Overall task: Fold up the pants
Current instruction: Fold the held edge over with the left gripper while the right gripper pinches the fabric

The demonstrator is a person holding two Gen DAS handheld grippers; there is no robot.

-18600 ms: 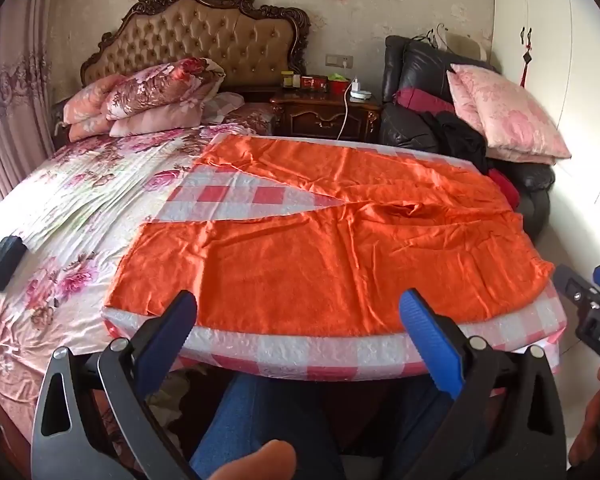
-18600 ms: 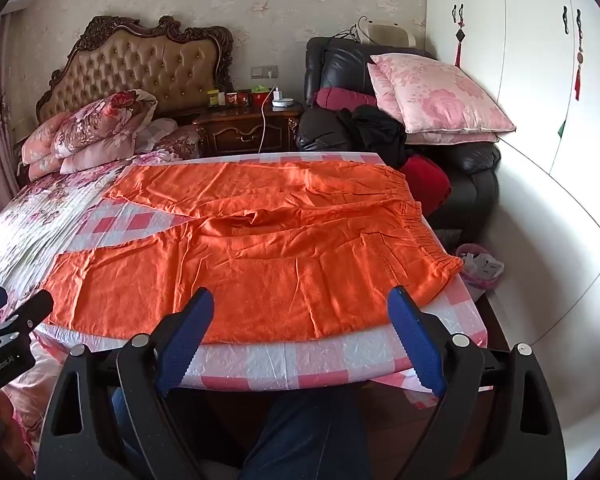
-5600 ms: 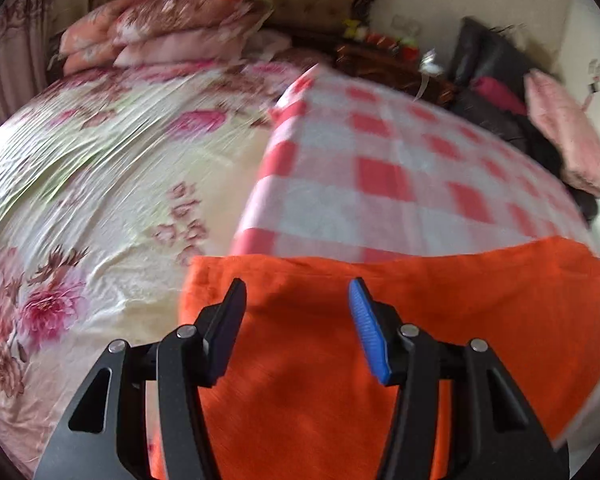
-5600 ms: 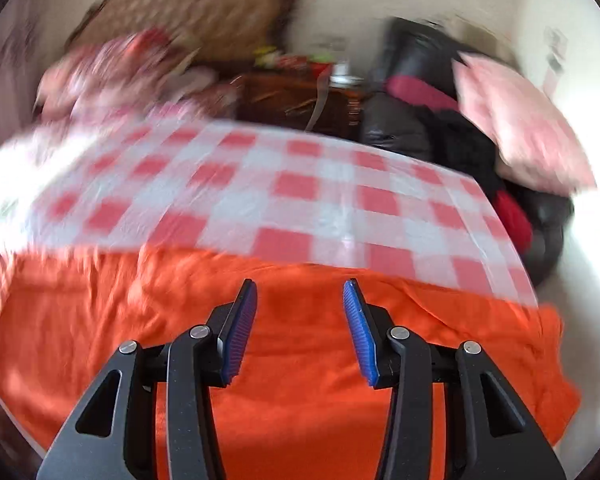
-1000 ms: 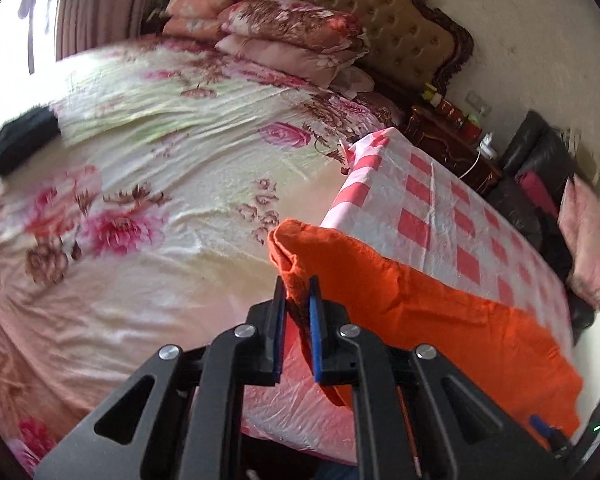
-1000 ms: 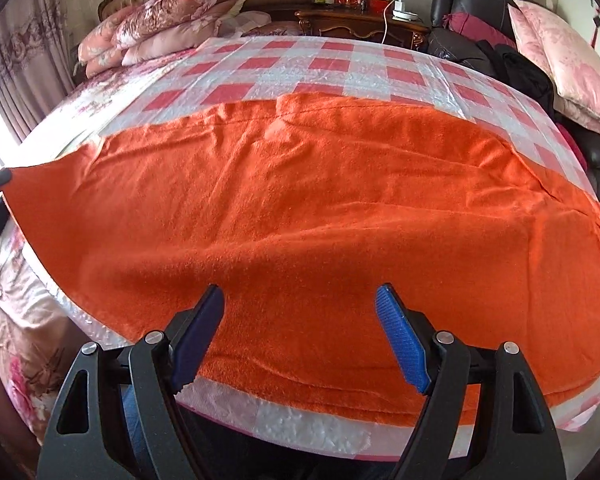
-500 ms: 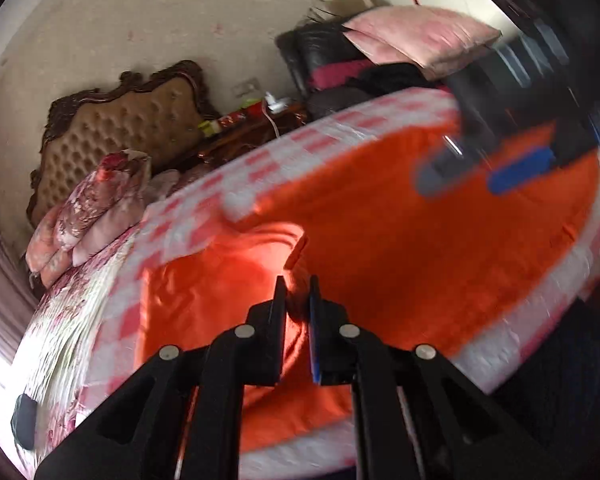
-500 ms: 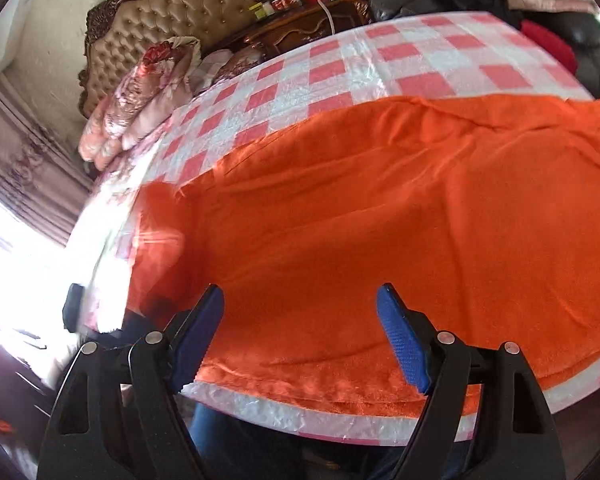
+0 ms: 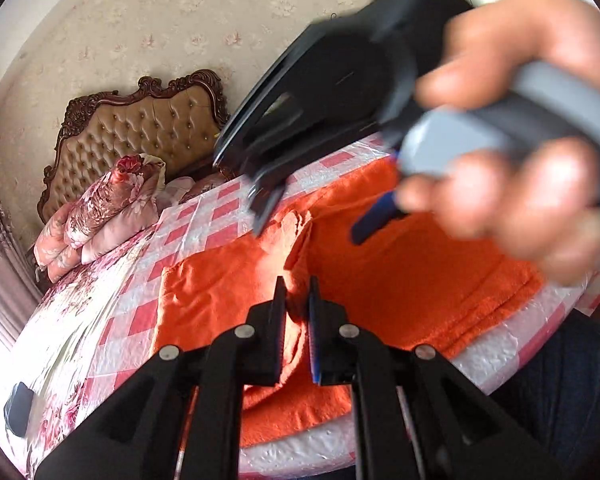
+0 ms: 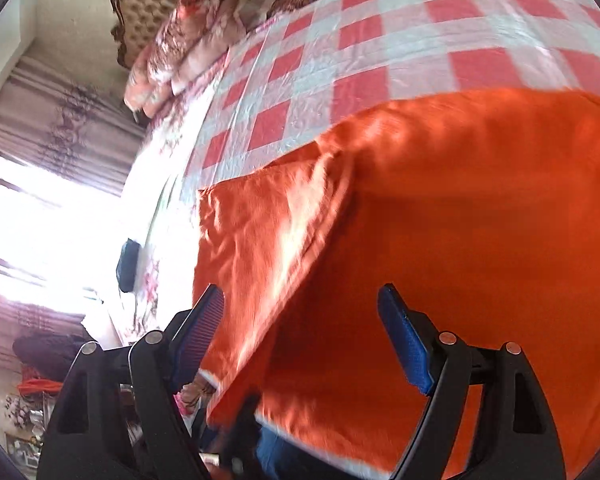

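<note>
The left tool (image 9: pixel 297 312) is clenched on a raised fold of the orange pants (image 9: pixel 412 280), the cloth being pinched between its 2 blue-padded fingers. The right tool (image 10: pixel 300 320) is held released, its fingers spread wide above the pants with nothing between them; in the left wrist view it appears blurred and close to the lens, gripped by the right hand (image 9: pixel 532 128).

The pants are spread on the red-and-white checked cloth (image 10: pixel 380 40) that covers the near part of the bed (image 9: pixel 72 320), with 1 flap lifted and turned over the rest. The step in hand is judged to be the carrying of the leg end across toward the waist. It would be done well if the pinched edge were kept taut and low, laid down with edges matched, and the crease pressed flat by the free right tool before the pinch is let go. A slack carry is likely to leave wrinkles.

No container is seen in either view; only a dark object (image 10: pixel 127 266) is seen on the floral sheet.
</note>
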